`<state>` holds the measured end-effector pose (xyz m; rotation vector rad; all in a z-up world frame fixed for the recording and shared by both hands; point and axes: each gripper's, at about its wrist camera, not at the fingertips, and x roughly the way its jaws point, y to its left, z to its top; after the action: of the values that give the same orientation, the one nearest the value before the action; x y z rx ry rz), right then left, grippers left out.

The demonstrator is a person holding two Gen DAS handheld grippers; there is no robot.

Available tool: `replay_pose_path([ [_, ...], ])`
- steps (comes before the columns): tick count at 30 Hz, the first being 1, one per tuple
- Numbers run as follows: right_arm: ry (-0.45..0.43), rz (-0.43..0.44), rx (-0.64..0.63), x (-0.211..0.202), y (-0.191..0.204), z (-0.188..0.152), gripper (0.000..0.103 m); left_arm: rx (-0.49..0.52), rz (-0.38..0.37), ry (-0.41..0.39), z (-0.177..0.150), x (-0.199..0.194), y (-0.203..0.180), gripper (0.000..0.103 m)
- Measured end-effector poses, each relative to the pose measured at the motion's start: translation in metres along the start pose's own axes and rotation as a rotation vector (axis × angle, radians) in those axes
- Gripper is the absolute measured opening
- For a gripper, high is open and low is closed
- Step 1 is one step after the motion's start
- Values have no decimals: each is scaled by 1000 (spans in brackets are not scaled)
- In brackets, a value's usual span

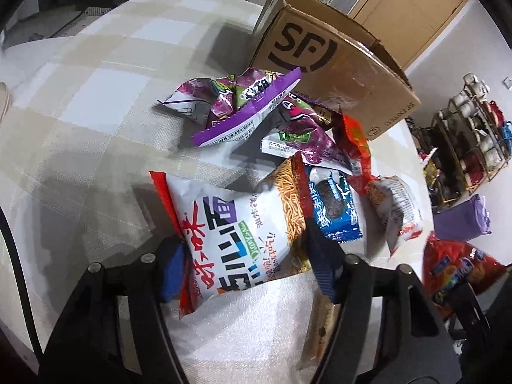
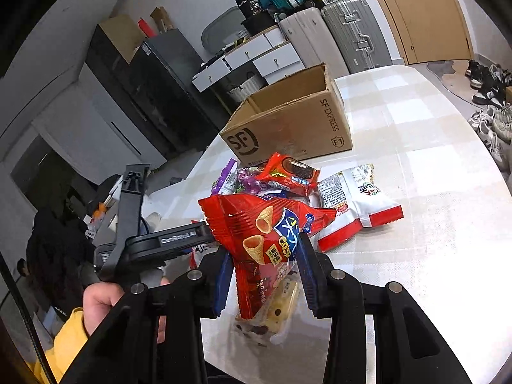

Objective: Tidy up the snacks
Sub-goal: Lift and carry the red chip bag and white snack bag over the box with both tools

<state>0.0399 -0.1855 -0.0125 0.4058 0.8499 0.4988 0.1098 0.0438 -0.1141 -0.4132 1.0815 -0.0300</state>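
My left gripper [image 1: 246,252] is shut on a white and red noodle snack bag [image 1: 236,224], held above the table. My right gripper [image 2: 265,272] is shut on a red Crisp cone snack bag [image 2: 262,233], lifted over the table; that bag also shows at the right edge of the left wrist view [image 1: 457,272]. An open SF cardboard box [image 1: 332,64] [image 2: 288,121] stands beyond the pile. In the pile lie purple bags [image 1: 243,105], a blue cookie pack [image 1: 336,204], a red cookie pack [image 2: 288,172] and a white and red bag [image 2: 355,204].
The table has a checked cloth [image 2: 432,176] [image 1: 80,96]. A clear pack of biscuits [image 2: 275,316] lies under my right gripper. The left hand-held gripper [image 2: 144,243] shows at the left. Suitcases [image 2: 352,32], drawers and shoes stand beyond the table.
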Motion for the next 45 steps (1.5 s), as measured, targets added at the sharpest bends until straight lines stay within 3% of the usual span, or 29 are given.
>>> replay_pose_path([
  [5,9,-5,2,7,0,0,38,46,-23,-10,-3,-10,3,58],
  [23,7,1,-13,24,10,-1,38,280,66,-182,-37,-78,-6,58],
  [35,-19,23,48,27,5,7,38,312,25,-215,-39,-100,-13,58],
  [45,-93,64,52,6,21,59,38,287,-48,-263,-1,-145,-20,58],
])
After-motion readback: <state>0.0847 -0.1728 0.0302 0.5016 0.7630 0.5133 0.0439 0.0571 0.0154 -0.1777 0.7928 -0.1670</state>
